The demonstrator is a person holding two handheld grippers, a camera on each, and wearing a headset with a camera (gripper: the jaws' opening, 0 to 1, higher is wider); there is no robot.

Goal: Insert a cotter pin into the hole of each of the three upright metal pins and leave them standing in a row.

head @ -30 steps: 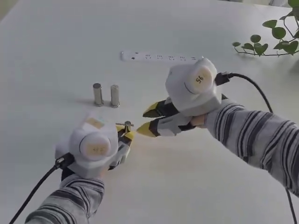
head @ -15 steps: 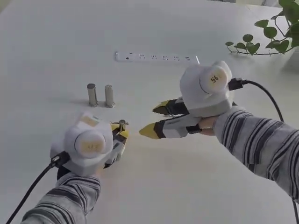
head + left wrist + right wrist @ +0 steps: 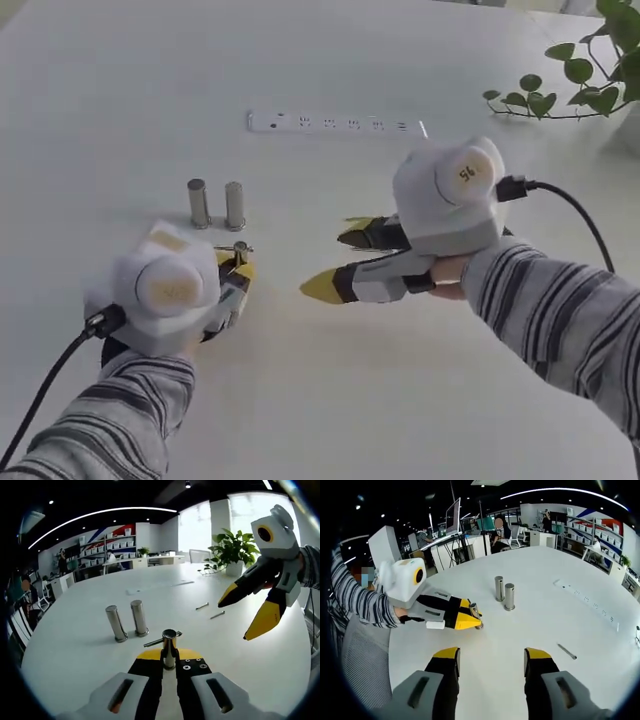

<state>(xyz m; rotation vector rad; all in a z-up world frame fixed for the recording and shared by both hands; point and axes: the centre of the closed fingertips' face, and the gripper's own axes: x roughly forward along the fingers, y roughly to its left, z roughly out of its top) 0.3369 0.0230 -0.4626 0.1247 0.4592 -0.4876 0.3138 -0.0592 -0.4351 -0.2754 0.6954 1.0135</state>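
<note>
left gripper (image 3: 169, 656) was pinched tight on one metal pin (image 3: 169, 639), holding it upright, with a cotter pin (image 3: 156, 641) already crosswise through its hole. just ahead stood the two bare pins (image 3: 139, 617), side by side. my held pin sat on my side of that pair, slightly right. right gripper (image 3: 492, 654) hung spread and empty, well right of the pair. two loose cotter pins (image 3: 210, 610) lay flat, right of the pair. i judged the right claw nearer them, so the next pick was its job.
</note>
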